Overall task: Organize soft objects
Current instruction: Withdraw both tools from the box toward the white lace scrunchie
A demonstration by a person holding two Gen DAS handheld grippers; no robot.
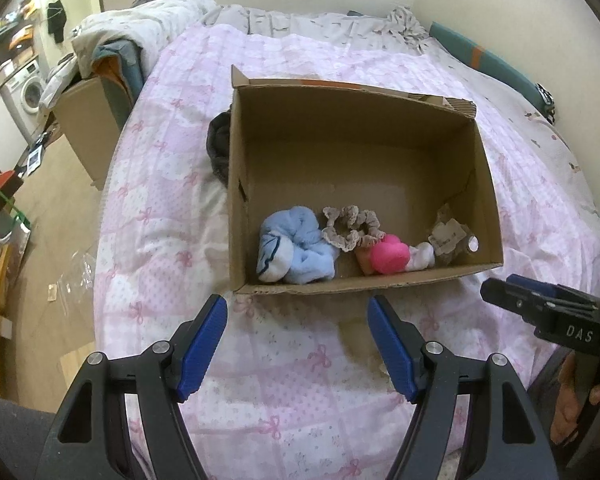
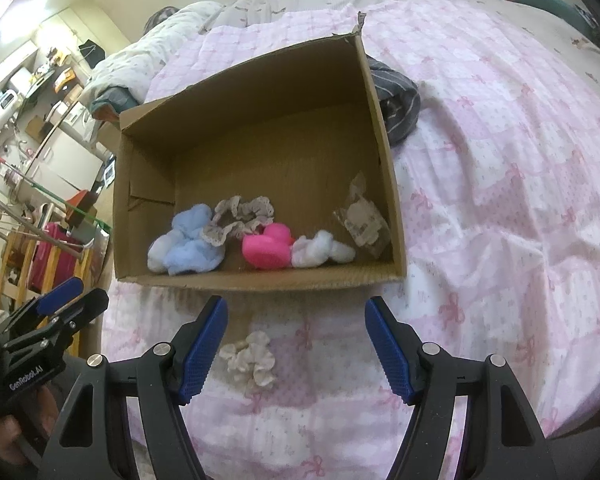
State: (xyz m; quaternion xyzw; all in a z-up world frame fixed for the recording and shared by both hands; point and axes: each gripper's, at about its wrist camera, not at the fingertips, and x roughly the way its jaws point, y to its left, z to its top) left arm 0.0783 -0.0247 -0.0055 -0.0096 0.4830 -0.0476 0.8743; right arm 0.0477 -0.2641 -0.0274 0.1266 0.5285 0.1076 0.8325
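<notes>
An open cardboard box (image 1: 364, 148) sits on a bed under a pink bow-print quilt (image 1: 172, 184). Its soft contents lie in a row along the near wall. At the 9 o'clock end is a light blue fleecy sock bundle (image 1: 296, 244) with a white toe and a dark stripe. Touching it toward 3 o'clock is a beige lace-edged scrunchie (image 1: 352, 226), ruffled and ring-shaped. Next comes a bright pink rubber duck (image 2: 268, 246), then a small white sock ball (image 2: 320, 252) against the duck's side. At the 3 o'clock corner leans a crumpled clear packet with a paper label (image 2: 364, 220).

Outside the box, at its 6 o'clock, a cream ruffled scrunchie (image 2: 250, 358) lies on the quilt between the fingers of the right tool (image 2: 296, 344), nearer the left-hand pad; whether that pad touches it I cannot tell. A dark striped cloth (image 2: 396, 104) is bunched against the outside of one side wall.

The right tool stands wide open, gripping nothing. The left tool (image 1: 298, 344) is likewise spread wide and empty, over bare quilt at the box's 6 o'clock.
</notes>
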